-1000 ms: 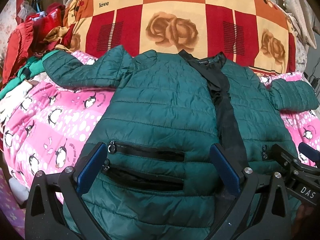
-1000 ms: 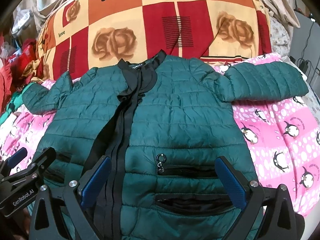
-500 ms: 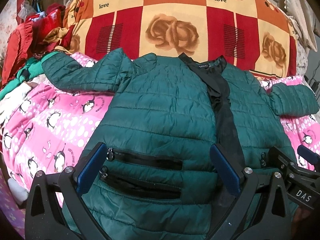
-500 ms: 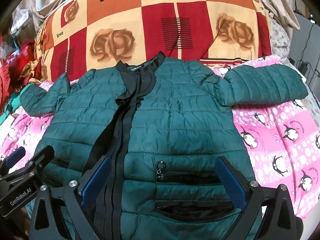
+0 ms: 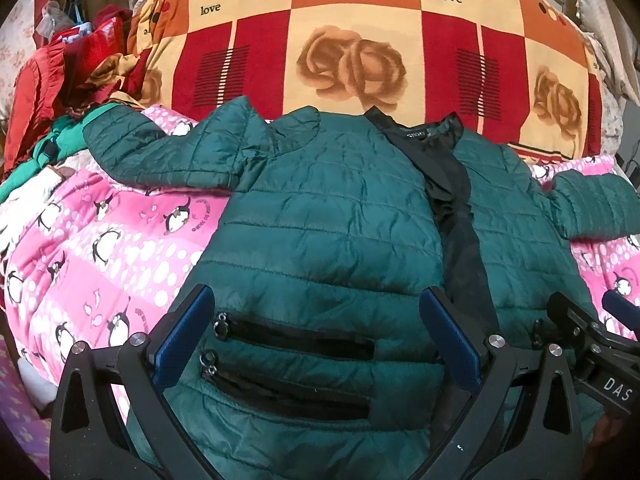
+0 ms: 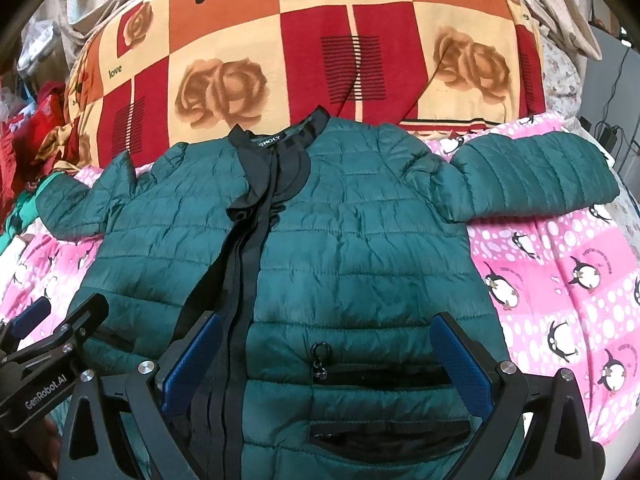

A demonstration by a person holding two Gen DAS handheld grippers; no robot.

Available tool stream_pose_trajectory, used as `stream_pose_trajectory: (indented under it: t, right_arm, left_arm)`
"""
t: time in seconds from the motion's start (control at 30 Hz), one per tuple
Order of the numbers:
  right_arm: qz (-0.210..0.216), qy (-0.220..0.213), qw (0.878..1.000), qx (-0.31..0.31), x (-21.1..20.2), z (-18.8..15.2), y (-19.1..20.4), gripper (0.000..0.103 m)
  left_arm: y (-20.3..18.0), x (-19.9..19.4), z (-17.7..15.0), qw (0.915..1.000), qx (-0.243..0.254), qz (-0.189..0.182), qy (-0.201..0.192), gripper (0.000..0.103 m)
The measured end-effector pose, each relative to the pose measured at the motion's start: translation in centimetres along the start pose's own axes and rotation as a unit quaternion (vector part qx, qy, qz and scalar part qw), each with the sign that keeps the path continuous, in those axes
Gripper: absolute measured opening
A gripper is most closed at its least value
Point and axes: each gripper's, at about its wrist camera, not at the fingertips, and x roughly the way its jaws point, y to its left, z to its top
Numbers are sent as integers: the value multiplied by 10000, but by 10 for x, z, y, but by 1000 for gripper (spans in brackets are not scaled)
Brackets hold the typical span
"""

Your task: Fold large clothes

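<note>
A: While both sets of jaws stand spread wide with nothing between them, where does the garment sit?

B: The green quilted jacket (image 5: 332,216) lies face up on the pink penguin blanket (image 5: 100,248), its lower front right ahead of both tools. Between the pads of the left gripper (image 5: 316,332) are two black pocket zips (image 5: 292,344); the black zip placket (image 5: 460,240) runs just past its right pad. The right gripper (image 6: 328,354) frames the other pocket, and the placket (image 6: 256,240) passes under its left pad.

A: And the sleeves?

B: Both are out sideways. One sleeve (image 5: 160,152) lies far ahead and left of the left jaws, the other sleeve (image 6: 532,172) far ahead and right of the right jaws. The collar rests against the checked rose quilt (image 6: 312,40) beyond.

A: What could go wrong?

B: My guess is the shiny padded shell will slip: a shallow pinch may catch only the top layer, so the front lifts away from the back and the fold goes crooked. A pad closing on a zip pull could snag or skid off. The blanket is soft too, so a deep bite might gather it along with the hem. And the jacket is puffy, so a fold may spring open

A: Anything unclear?

B: The hem itself is hidden below the jaws
</note>
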Motion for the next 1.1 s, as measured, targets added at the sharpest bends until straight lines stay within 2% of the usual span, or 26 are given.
stream_pose_trajectory:
  t: [0.8,1.1]
  right_arm:
    - [-9,111,9999,64,31,23,6,103]
    - [-10,128,9998,132,47,38,6,103]
  left_arm:
    - [11,27,28,9997,-22,237,-53,102]
    - [11,37,46,9998,-2,193,-71,102]
